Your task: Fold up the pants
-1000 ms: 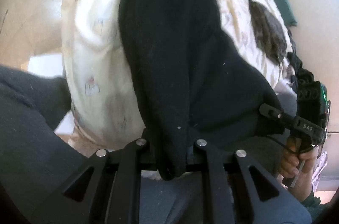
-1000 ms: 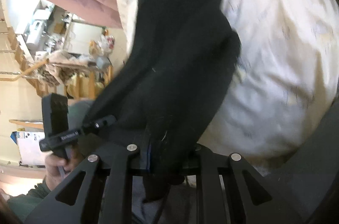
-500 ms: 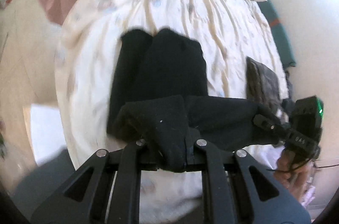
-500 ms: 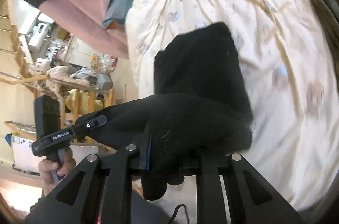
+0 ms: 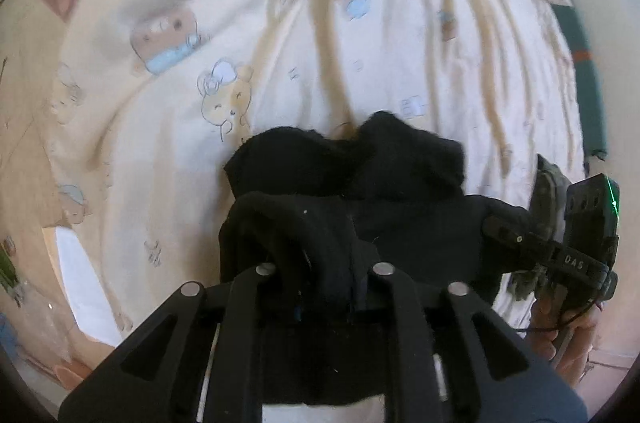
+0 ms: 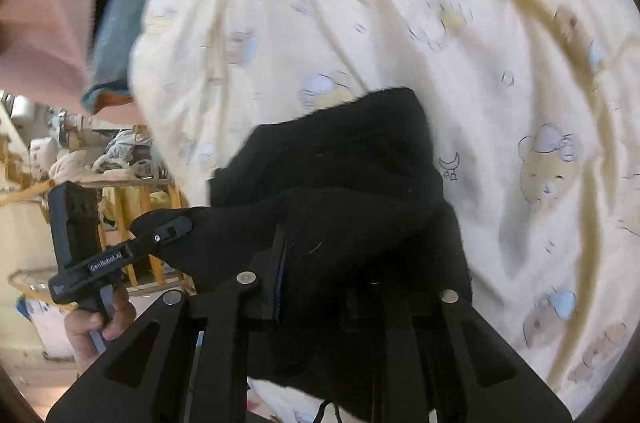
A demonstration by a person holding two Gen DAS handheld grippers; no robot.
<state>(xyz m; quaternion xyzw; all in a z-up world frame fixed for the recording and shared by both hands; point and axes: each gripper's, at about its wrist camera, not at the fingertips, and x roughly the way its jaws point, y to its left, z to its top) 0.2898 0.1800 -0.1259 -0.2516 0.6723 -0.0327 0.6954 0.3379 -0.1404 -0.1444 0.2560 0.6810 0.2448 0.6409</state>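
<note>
Both tongs, left tongs (image 5: 322,287) and right tongs (image 6: 316,287), pinch the black pants (image 5: 360,183) with jaws easing apart; lay the doubled edge square onto the bedspread (image 5: 280,23) before releasing

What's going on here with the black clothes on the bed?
A person is folding black pants on a bed covered by a cream cartoon-bear sheet. Each hand holds a set of tongs: the left tongs and the right tongs each have an edge of the fabric between their fingers, carried over the part lying on the sheet. Both sets are opening, so the fold seems about to be released.
</note>
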